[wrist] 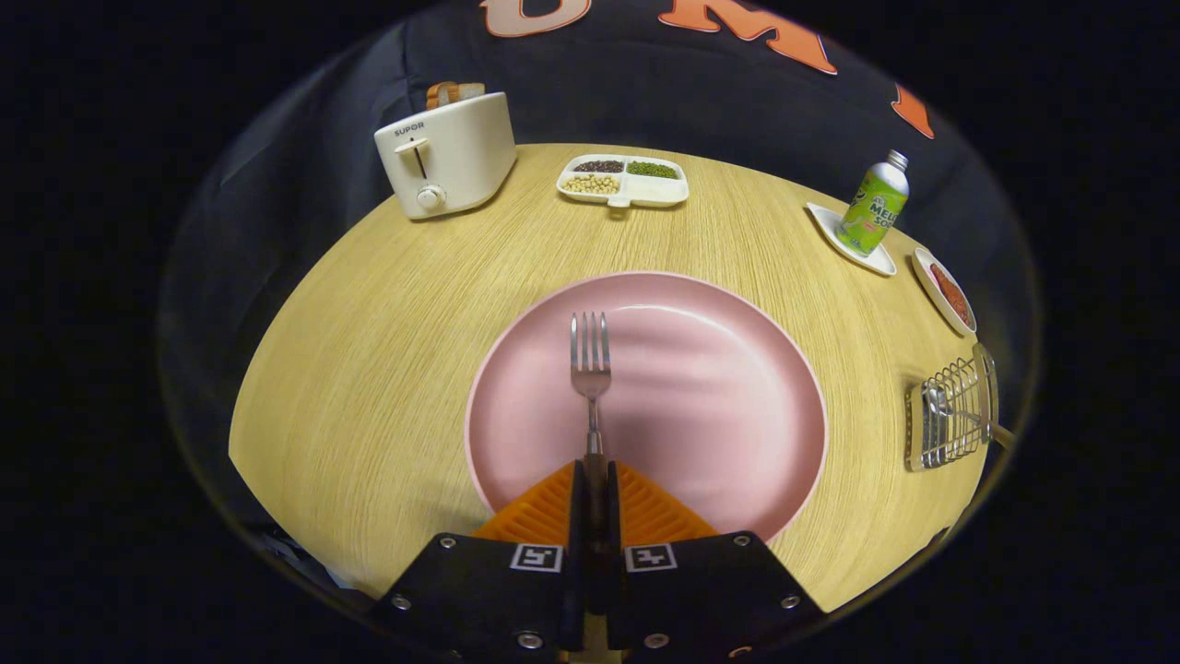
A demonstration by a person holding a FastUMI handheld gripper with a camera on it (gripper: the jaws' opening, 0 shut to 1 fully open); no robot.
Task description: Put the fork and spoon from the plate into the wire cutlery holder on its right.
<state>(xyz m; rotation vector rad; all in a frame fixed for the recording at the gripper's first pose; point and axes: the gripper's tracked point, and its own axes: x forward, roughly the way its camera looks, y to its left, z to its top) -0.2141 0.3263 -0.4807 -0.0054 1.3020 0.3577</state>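
Note:
A steel fork (590, 369) points away from me over the pink plate (719, 406), tines toward the far rim. My gripper (595, 484) is shut on the fork's handle, both fingers pressed against it at the plate's near rim. Whether the fork rests on the plate or hangs just above it I cannot tell. The wire cutlery holder (951, 413) stands to the right of the plate near the table's edge. A spoon (940, 401) sits inside the holder, its handle sticking out to the right.
A cream toaster (449, 152) with bread stands at the far left of the wooden table (369, 350). A divided white dish (623, 180) of beans is at the far middle. A green bottle (874, 207) on a white coaster and a small saucer (945, 290) lie beyond the holder.

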